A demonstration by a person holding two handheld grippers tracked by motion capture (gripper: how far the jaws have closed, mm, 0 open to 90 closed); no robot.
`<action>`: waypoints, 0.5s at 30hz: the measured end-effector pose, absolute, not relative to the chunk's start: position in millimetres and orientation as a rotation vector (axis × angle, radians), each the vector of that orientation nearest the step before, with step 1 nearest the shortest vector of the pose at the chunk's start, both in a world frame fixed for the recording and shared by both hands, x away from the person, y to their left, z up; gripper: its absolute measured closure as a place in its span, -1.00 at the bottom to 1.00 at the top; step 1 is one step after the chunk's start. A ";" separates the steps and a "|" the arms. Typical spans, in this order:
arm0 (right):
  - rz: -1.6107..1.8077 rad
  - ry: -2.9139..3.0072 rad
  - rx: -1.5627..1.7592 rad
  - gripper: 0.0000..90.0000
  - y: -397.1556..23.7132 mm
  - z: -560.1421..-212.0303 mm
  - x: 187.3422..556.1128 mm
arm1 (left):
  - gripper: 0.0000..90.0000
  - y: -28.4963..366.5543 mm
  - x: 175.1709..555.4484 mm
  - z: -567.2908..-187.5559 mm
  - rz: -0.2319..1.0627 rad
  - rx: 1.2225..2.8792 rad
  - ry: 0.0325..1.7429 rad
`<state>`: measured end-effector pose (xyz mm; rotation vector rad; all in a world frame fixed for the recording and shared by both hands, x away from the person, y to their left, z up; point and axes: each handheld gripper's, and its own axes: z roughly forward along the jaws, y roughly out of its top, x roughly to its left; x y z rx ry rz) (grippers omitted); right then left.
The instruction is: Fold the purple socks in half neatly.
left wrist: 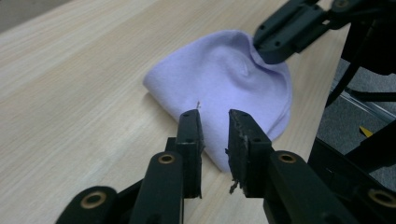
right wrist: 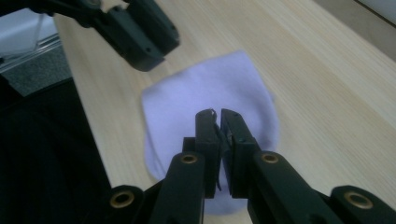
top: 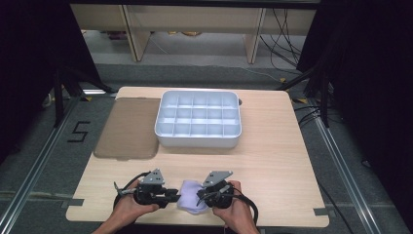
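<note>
A folded lilac cloth (top: 192, 196) lies on the near edge of the wooden table (top: 272, 161), between the two grippers, with a hand behind each. The left gripper (top: 171, 195) sits at the cloth's left side; in the left gripper view its jaws stand slightly apart above the near edge of the cloth (left wrist: 224, 88), with nothing pressed between them. The right gripper (top: 200, 197) is at the cloth's right side, and in the left gripper view it (left wrist: 275, 49) bites on a raised fold of the fabric. In the right gripper view the jaws are almost closed over the cloth (right wrist: 210, 93), though the pinched fabric itself is hard to make out there because the picture is soft. Farther off, in the middle of the table, stands a white tray (top: 198, 140) divided into compartments, and just to its left lies a flat brownish lid (top: 127, 129).
</note>
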<state>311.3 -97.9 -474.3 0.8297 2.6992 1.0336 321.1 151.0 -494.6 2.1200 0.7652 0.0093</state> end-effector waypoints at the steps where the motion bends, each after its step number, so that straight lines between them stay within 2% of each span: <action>1: 1.040 2.727 0.790 0.92 -92.6 -475.5 309.1 | 0.49 153.4 323.3 -493.9 0.001 2.110 0.793; 11: 0.949 2.802 0.784 0.94 -76.2 -493.2 308.0 | 0.15 161.2 332.9 -496.5 -0.067 2.097 0.904; 15: 0.951 2.785 0.816 0.94 -71.2 -494.1 309.0 | 0.13 159.0 334.0 -499.2 -0.069 2.095 0.946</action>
